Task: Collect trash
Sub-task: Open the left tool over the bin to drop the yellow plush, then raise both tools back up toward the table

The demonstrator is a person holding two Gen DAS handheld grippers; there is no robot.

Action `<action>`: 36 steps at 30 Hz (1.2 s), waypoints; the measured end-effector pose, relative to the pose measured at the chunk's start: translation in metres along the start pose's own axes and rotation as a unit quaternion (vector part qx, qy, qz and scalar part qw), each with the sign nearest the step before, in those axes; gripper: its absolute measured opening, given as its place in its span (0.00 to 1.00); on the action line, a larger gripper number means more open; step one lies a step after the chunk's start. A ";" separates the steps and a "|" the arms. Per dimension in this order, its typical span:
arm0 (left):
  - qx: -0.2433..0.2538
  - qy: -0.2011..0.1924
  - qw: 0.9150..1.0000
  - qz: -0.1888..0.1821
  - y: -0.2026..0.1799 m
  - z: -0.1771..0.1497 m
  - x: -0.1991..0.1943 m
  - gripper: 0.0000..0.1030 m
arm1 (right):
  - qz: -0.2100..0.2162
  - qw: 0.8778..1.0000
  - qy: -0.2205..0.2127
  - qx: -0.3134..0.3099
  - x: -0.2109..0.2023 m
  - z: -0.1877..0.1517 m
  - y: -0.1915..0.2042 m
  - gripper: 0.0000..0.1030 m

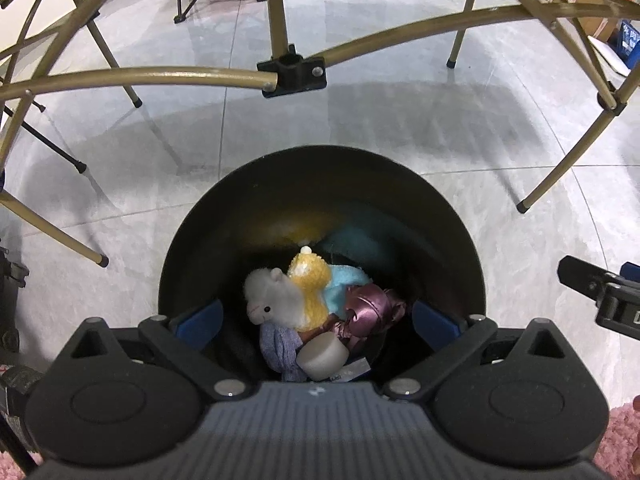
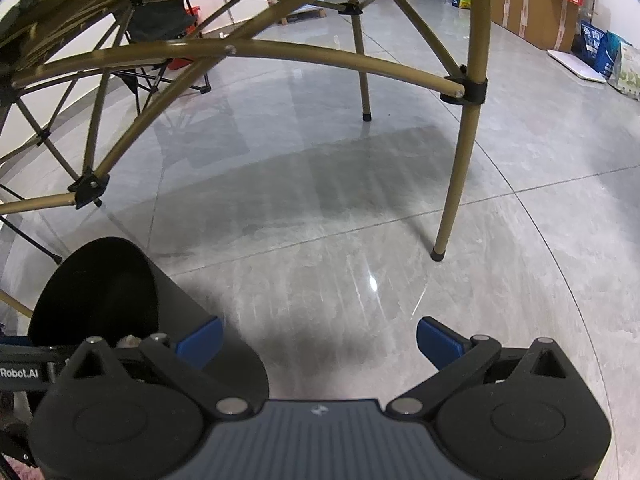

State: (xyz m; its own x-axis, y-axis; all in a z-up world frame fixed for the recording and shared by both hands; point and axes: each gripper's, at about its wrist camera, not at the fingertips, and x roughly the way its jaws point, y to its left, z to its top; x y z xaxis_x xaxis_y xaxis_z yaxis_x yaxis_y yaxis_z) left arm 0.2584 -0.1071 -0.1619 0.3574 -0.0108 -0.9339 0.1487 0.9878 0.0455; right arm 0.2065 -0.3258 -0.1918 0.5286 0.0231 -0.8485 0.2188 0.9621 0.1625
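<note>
A black round bin stands on the grey floor, seen from above in the left wrist view. Inside lie a white plush alpaca, a yellow plush, a light blue cloth, a shiny mauve wrapper, a purple cloth and a white round lid. My left gripper hangs open right over the bin mouth, nothing between its blue fingers. In the right wrist view the bin sits at lower left. My right gripper is open over bare floor beside it.
Gold folding-table legs and crossbars arch over the floor behind the bin. A folding chair stands at the back. Cardboard boxes and bags line the right wall. A pink rug edges the lower right.
</note>
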 end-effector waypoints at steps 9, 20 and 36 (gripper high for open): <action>-0.005 -0.042 0.999 -0.005 0.010 -0.006 -0.031 1.00 | -0.004 1.000 -0.020 -0.010 -0.011 -0.004 0.008 1.00; -0.028 -0.085 0.996 -0.013 0.032 -0.018 -0.060 1.00 | -0.001 0.997 -0.070 -0.041 -0.040 -0.006 0.027 1.00; -0.081 -0.184 0.979 -0.035 0.058 -0.018 -0.139 1.00 | 0.023 0.987 -0.154 -0.039 -0.109 0.000 0.034 1.00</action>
State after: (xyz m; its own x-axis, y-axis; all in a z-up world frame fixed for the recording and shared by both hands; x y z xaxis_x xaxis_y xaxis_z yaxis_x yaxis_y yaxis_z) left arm 0.2010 -0.0452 -0.0356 0.6642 -0.1050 -0.7401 0.0475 0.9940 -0.0985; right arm 0.1565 -0.2955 -0.0937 0.7634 -0.0045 -0.6459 0.1310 0.9803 0.1480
